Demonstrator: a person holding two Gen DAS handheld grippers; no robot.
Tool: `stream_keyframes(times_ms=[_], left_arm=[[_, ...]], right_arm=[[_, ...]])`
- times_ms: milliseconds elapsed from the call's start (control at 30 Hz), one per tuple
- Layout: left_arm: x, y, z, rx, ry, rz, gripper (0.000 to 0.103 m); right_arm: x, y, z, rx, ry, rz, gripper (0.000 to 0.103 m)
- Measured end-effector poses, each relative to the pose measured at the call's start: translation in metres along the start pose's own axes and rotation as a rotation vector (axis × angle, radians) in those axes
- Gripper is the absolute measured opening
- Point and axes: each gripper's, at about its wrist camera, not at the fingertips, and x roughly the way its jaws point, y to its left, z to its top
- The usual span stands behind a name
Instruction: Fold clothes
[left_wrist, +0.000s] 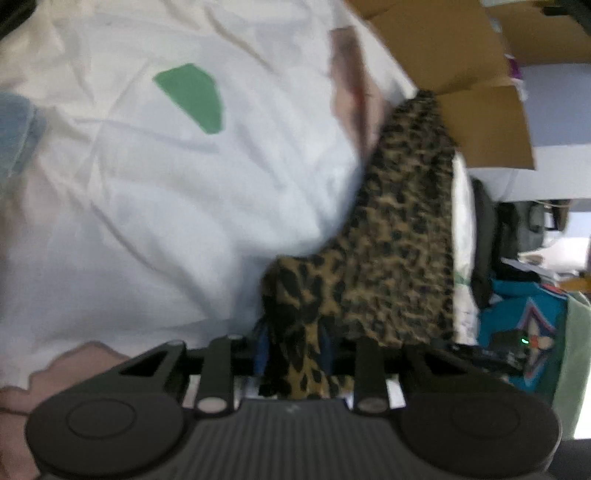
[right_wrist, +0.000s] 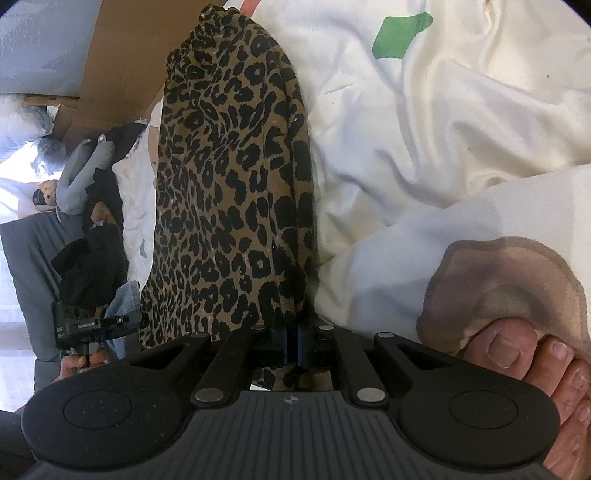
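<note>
A leopard-print garment (left_wrist: 399, 229) hangs stretched between both grippers above a white bedsheet (left_wrist: 166, 192) with green patches. My left gripper (left_wrist: 295, 347) is shut on one edge of the garment, the cloth bunched between its blue pads. My right gripper (right_wrist: 295, 343) is shut on another edge of the same leopard-print garment (right_wrist: 232, 177), which runs away from it in a long folded panel. The left gripper (right_wrist: 88, 325) shows at the lower left of the right wrist view.
Cardboard boxes (left_wrist: 461, 55) stand beyond the bed edge. A pile of clothes, teal (left_wrist: 524, 332) and black (right_wrist: 96, 236), lies beside the bed. A bare foot (right_wrist: 535, 362) rests on the sheet by my right gripper. A blue cloth (left_wrist: 14, 129) lies at far left.
</note>
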Motion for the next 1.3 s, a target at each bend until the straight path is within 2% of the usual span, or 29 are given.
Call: stream_keyframes(times_ms=[67,167,400,700,1000,1167,1300], left_arm=[[0.005,0.002,0.002,-0.003,0.003,0.015,0.03],[0.009,0.006,0.002,-0.014,0.027,-0.006,0.035],[0.013,0.013,-0.01,-0.018,0.094,-0.05,0.035],[0.019,0.027,-0.006,-0.096,0.062,-0.146,0.034],[0.022,0.027,0.002,-0.105,0.007,-0.245,0.034],[0.025,0.022,0.0,-0.047,0.061,-0.227,0.034],[0.027,0.024,-0.006,-0.041,0.098,-0.229,0.033]], right_arm=[[0.001,0.0,0.0,-0.001,0.002,-0.001,0.002],[0.001,0.0,0.0,0.002,0.0,0.003,0.003],[-0.001,-0.002,0.0,0.011,0.012,0.016,0.004],[0.001,-0.004,-0.001,0.023,0.022,0.028,0.006],[0.004,-0.005,0.003,0.058,0.001,0.058,0.007],[0.0,-0.009,0.002,0.076,-0.009,0.072,0.007],[-0.001,-0.008,0.001,0.051,-0.006,0.076,0.006]])
